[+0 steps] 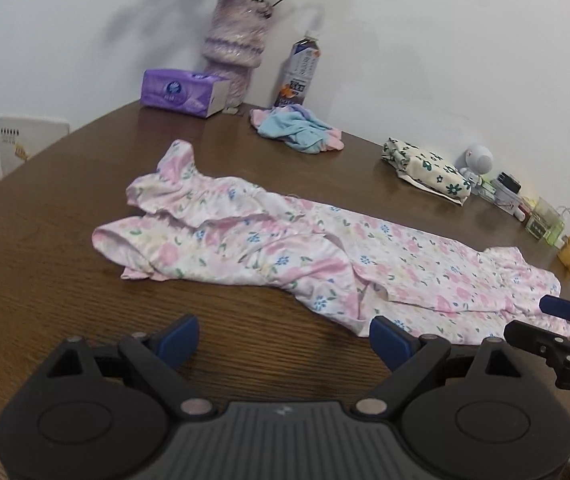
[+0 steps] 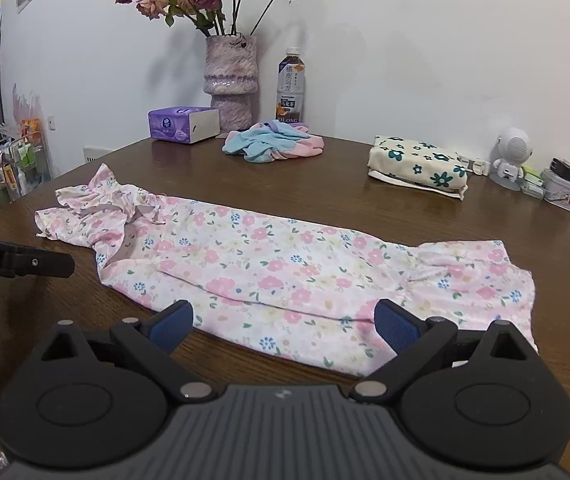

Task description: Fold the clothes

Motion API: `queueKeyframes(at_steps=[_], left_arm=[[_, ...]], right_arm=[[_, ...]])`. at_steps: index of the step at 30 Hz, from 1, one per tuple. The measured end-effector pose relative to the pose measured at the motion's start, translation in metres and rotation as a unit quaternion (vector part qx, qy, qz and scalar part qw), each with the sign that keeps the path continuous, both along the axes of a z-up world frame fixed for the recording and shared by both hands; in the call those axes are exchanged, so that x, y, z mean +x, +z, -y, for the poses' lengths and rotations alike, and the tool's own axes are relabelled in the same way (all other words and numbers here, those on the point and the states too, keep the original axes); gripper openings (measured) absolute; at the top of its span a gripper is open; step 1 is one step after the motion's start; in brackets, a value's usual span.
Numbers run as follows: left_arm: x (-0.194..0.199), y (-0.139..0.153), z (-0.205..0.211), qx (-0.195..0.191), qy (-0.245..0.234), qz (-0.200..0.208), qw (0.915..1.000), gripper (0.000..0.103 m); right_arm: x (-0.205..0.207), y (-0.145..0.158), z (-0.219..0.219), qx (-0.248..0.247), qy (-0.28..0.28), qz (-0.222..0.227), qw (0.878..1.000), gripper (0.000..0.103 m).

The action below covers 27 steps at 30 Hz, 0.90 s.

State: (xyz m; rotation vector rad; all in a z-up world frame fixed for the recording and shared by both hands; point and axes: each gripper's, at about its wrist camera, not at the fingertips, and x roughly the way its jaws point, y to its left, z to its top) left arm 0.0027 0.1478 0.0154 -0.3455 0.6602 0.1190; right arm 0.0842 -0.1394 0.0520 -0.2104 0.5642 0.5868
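My left gripper (image 1: 284, 340) hovers over the bare wooden table (image 1: 45, 280) with its jaws spread wide and nothing between them; its blue pads sit just short of the near edge of the pink floral garment (image 1: 269, 248). That garment lies stretched out flat across the middle of the table, its ruffled end bunched up toward my left and its long body running off to my right. The right pad of my left gripper is just beside the hem, but I cannot tell whether it touches the cloth

My right gripper (image 2: 285, 326) is also spread wide, gripping nothing. The near edge of the pink floral garment (image 2: 269, 272) lies right between and ahead of its two pads, and the right pad sits over the fabric, though I cannot tell if it presses down

Beyond the garment, well apart from both grippers, a crumpled blue and pink cloth (image 2: 273, 145) sits near the wall, with a bottle (image 2: 291, 86), a vase (image 2: 231, 80) of dried roses and a purple tissue box (image 2: 183, 123) behind it. A folded floral bundle (image 2: 419, 168) rests further right
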Motion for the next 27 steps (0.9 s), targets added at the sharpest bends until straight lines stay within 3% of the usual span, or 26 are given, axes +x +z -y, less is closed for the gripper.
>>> queueKeyframes(at_steps=[5,8,15,20,22,24,27], left_arm=[[0.005,0.0,-0.009,-0.002,0.016,0.0,0.9999,0.092],[0.008,0.0,-0.019,-0.001,0.049,0.002,0.9988,0.092],[0.016,0.001,-0.061,-0.023,0.162,0.022,0.9863,0.092],[0.03,0.001,-0.085,-0.013,0.184,0.025,0.9825,0.09],[0.036,0.001,-0.089,-0.02,0.182,0.027,0.9828,0.084],[0.042,0.0,-0.091,-0.03,0.172,0.031,0.9841,0.064],[0.047,-0.001,-0.088,-0.027,0.173,0.034,0.9839,0.061]], right_arm=[[0.009,-0.001,-0.011,-0.006,0.007,-0.005,1.0,0.099],[0.015,-0.002,-0.017,-0.008,0.01,-0.009,1.0,0.099],[0.028,-0.006,-0.029,-0.017,0.013,-0.017,1.0,0.099],[0.036,-0.011,-0.029,-0.022,0.005,-0.024,0.999,0.099],[0.038,-0.011,-0.028,-0.024,0.001,-0.025,0.999,0.099],[0.039,-0.011,-0.028,-0.023,-0.003,-0.025,0.999,0.099],[0.039,-0.011,-0.026,-0.023,-0.008,-0.025,0.999,0.098]])
